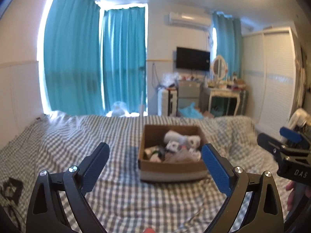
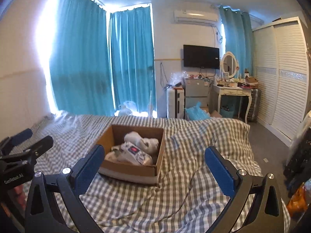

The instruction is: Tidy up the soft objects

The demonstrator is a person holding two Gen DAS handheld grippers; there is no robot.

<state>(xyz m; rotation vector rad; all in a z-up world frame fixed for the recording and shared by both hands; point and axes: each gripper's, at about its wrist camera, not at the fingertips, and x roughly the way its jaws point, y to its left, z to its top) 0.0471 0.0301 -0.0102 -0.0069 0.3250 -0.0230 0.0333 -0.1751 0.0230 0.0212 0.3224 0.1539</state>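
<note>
A brown cardboard box (image 1: 173,166) sits on the bed with the grey checked sheet (image 1: 77,136). It holds several soft white and grey rolled items (image 1: 180,145). The box also shows in the right wrist view (image 2: 134,169), with the soft items (image 2: 140,147) inside. My left gripper (image 1: 155,151) is open and empty, above the bed, short of the box. My right gripper (image 2: 155,153) is open and empty, also short of the box. Each gripper shows at the edge of the other's view: the right one (image 1: 287,141), the left one (image 2: 29,137).
A dark item (image 1: 11,190) lies on the sheet at the near left. Beyond the bed stand a suitcase (image 2: 175,103), a small fridge (image 2: 196,95), a dressing table (image 2: 233,95) and a wardrobe (image 2: 279,81). Teal curtains (image 2: 87,64) cover the windows.
</note>
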